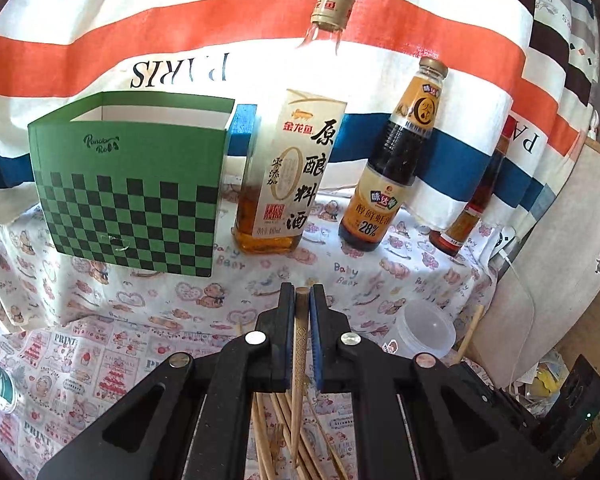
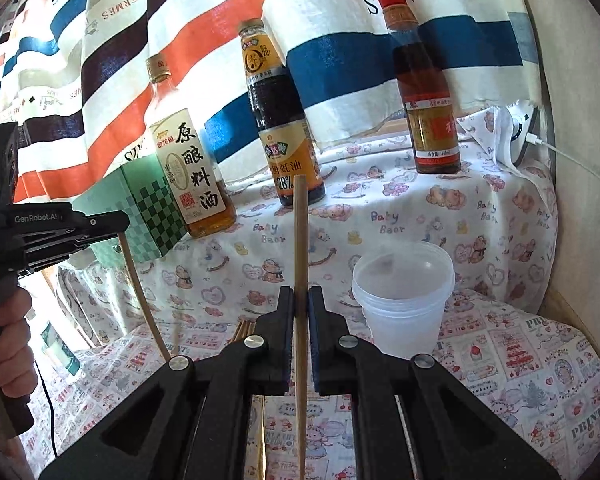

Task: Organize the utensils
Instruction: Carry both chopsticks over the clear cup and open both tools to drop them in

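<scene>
left tool (image 1: 301,300) pinches one chopstick (image 1: 299,360) over the loose chopstick pile (image 1: 288,432), right tool (image 2: 300,300) clamps another chopstick (image 2: 300,240) upright, green checkered box (image 1: 128,184), three sauce bottles (image 1: 284,176) and clear plastic cup (image 2: 404,292) crowding the tabletop (image 2: 500,216) ahead.

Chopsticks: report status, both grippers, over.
Left gripper shut on a chopstick; right gripper shut on another chopstick, upright. Loose chopsticks on the table below. Plastic cup right, green box left; path open.
</scene>
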`<control>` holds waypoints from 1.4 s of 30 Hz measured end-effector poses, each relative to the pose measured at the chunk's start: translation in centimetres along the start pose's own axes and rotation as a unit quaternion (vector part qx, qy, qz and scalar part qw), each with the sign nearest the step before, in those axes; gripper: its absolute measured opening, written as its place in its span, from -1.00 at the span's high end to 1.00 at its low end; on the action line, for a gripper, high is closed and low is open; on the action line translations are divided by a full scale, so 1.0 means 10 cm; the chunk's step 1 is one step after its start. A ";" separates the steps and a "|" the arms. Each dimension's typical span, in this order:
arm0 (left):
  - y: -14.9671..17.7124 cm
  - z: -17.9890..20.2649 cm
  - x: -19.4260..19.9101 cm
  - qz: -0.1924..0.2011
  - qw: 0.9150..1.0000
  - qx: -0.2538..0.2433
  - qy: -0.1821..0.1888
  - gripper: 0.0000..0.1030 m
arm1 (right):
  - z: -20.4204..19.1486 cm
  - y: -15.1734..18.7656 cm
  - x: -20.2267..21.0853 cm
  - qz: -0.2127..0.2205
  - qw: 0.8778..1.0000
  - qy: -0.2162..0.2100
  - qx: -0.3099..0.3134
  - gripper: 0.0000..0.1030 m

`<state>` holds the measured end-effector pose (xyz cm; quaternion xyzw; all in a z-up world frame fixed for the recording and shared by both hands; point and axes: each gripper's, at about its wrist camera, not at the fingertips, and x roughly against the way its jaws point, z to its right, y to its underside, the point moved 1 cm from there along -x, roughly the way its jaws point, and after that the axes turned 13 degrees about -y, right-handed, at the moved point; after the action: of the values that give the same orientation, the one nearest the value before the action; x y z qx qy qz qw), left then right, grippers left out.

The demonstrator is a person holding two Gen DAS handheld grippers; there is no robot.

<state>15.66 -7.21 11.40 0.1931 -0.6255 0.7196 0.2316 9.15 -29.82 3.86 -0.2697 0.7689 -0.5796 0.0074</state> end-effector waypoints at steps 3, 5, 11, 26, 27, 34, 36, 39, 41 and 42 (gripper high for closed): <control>-0.05 0.01 0.03 0.001 1.000 -0.007 -0.006 0.88 | -0.03 -0.03 0.05 0.008 1.000 -0.005 0.004 0.84; -0.07 0.02 0.12 0.017 1.000 -0.005 -0.005 0.88 | -0.03 -0.05 0.08 0.016 1.000 -0.004 0.005 0.84; -0.10 0.00 0.56 0.095 0.996 0.002 0.001 0.88 | -0.08 -0.11 0.16 0.012 1.000 0.000 0.023 0.84; -0.02 0.10 1.36 0.238 0.970 -0.023 -0.046 0.89 | -0.32 -0.37 0.57 0.061 0.995 -0.019 0.071 0.85; -0.03 0.14 1.39 0.240 0.969 -0.033 -0.045 0.88 | -0.31 -0.42 0.59 0.060 0.996 -0.023 0.066 0.85; -0.16 0.37 1.51 0.251 0.966 -0.055 -0.007 0.88 | -0.42 -0.96 0.78 0.069 0.994 0.001 0.087 0.85; -0.20 0.43 1.49 0.261 0.964 -0.059 0.000 0.89 | -0.46 -1.10 0.85 0.081 0.992 0.001 0.098 0.85; -0.24 0.44 1.36 0.262 0.965 -0.035 0.005 0.88 | -0.44 -1.21 0.88 0.099 0.990 -0.005 0.104 0.85; -0.26 0.45 1.23 0.254 0.967 -0.015 0.023 0.88 | -0.39 -1.21 0.84 0.106 0.988 0.016 0.109 0.85; -0.28 0.49 1.17 0.249 0.968 -0.011 0.029 0.88 | -0.33 -1.21 0.82 0.108 0.988 0.024 0.108 0.85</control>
<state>7.63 -10.63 20.99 0.0080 -0.6546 0.7532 0.0649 6.01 -32.53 18.21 -0.1682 0.7265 -0.6613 0.0805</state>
